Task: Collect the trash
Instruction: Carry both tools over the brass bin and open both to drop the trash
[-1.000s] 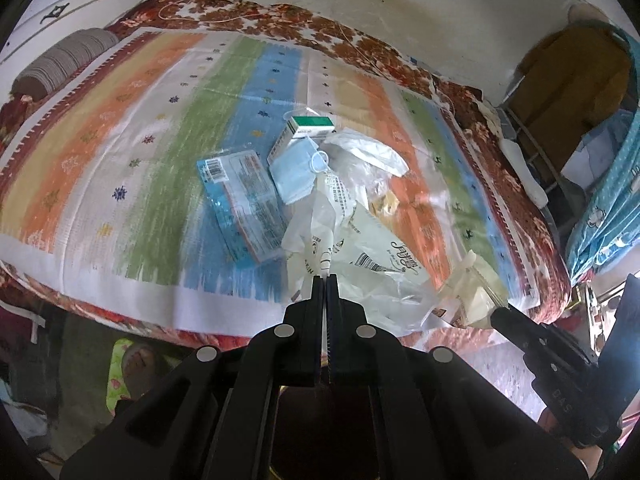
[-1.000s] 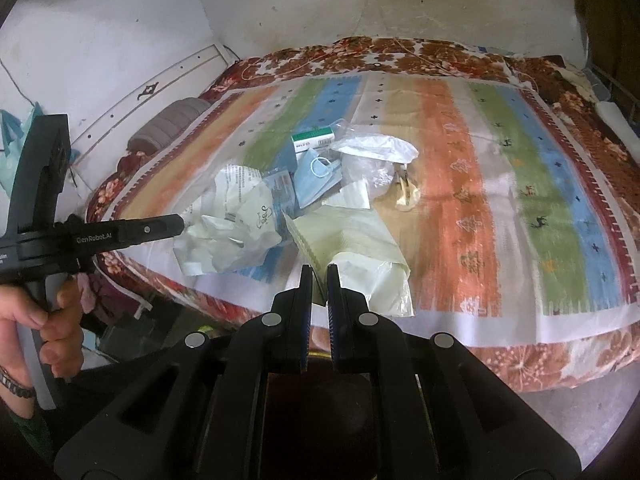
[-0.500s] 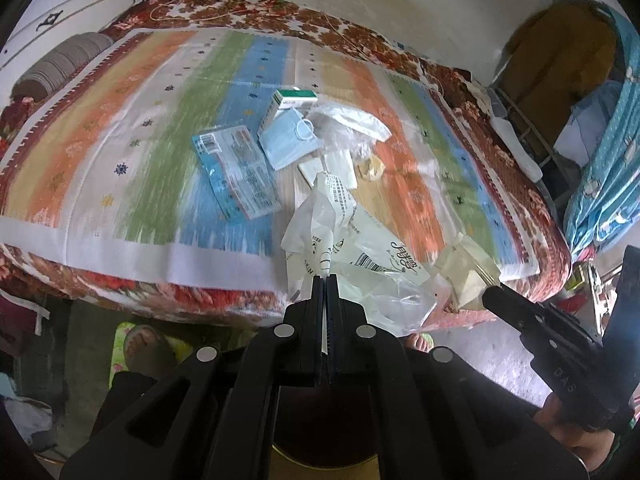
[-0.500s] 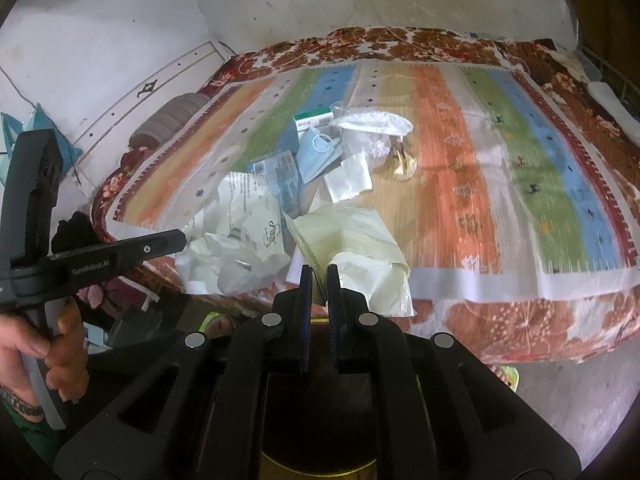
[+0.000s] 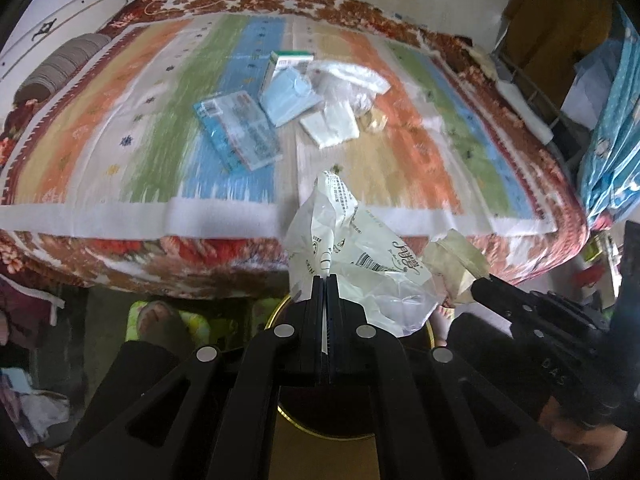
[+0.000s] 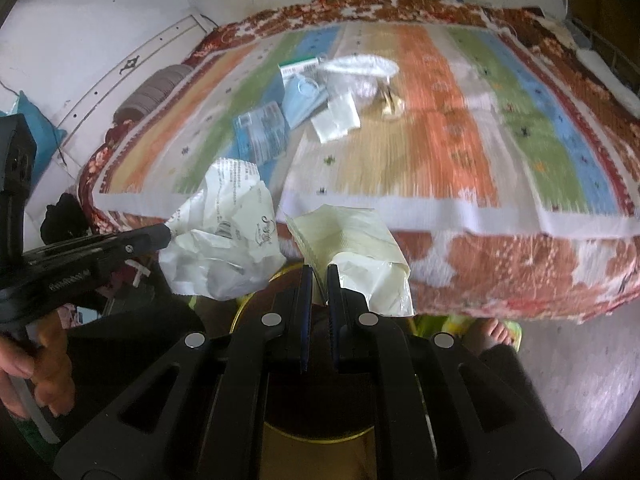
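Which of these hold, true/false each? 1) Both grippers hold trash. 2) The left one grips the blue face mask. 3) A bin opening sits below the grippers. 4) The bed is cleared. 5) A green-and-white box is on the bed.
1) True: left gripper pinches a printed white plastic bag; right gripper clamps a pale yellow packet.
2) False: the blue face mask lies on the bed.
3) True: gold-rimmed bin.
4) False: several items remain.
5) True: green-and-white box.
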The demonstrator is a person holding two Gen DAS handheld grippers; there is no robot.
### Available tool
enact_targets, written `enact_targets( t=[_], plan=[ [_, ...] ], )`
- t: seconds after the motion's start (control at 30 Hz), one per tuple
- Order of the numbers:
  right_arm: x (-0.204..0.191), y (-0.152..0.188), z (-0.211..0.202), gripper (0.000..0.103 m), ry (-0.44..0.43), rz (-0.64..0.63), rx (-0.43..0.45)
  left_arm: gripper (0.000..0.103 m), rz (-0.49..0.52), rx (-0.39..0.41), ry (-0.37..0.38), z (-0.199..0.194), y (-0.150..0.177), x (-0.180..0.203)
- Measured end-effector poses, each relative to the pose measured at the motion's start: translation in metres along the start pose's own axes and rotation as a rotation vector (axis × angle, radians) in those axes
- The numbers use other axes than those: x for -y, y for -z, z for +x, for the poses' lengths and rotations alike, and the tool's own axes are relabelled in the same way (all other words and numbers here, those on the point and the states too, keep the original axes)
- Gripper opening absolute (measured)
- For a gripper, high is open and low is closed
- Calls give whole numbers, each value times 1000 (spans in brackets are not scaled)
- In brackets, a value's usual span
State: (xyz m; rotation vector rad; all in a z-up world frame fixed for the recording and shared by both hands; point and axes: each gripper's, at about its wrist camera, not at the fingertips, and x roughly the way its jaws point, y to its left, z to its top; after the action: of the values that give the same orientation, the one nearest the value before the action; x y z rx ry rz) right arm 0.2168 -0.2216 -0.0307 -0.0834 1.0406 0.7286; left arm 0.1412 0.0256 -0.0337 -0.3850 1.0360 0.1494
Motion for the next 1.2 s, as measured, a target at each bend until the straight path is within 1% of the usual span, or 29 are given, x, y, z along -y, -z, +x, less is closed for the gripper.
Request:
enact_targets(
  t=[0.07,0.2,0.47,0.6,0.67,0.7,0.73,0.83,0.9,0.97,1.03,1.07,1.13,1.2],
  plan=[
    [0,7,4,6,0,14,-16,1,1,-42,-6,12,8,2],
    [0,20,11,6,46,12,-42,1,9,-91,-28,26,21,6],
    [27,37,37,6,28,157,-162,1,-11,-198,-39,52,43,7],
    [30,39,43,7,27,180,-186,1,-1,-217,-56,58,47,9],
    [31,41,45,11,36,185,-200,2,-6,-227,-52,60,47,8],
    [32,41,46,12,39,189,-205,4,-13,-233,-46,61,46,6],
    [32,41,47,14,35,195,-211,10,-19,-233,-45,61,46,6],
    [34,40,48,20,15,213,-214,23,-43,-219,-43,58,42,1],
    [35,40,48,25,10,217,-213,26,-59,-208,-37,56,40,-1],
    [35,39,47,28,6,220,-209,29,-75,-197,-34,53,36,-4],
    [35,36,45,30,2,217,-198,34,-95,-181,-26,49,30,-9],
    [35,34,45,31,0,216,-194,35,-104,-174,-18,47,27,-11],
    [34,29,42,33,-23,220,-179,38,-125,-153,-10,42,19,-17],
    [33,22,38,39,-57,225,-157,42,-139,-133,-10,37,12,-22]
  ],
)
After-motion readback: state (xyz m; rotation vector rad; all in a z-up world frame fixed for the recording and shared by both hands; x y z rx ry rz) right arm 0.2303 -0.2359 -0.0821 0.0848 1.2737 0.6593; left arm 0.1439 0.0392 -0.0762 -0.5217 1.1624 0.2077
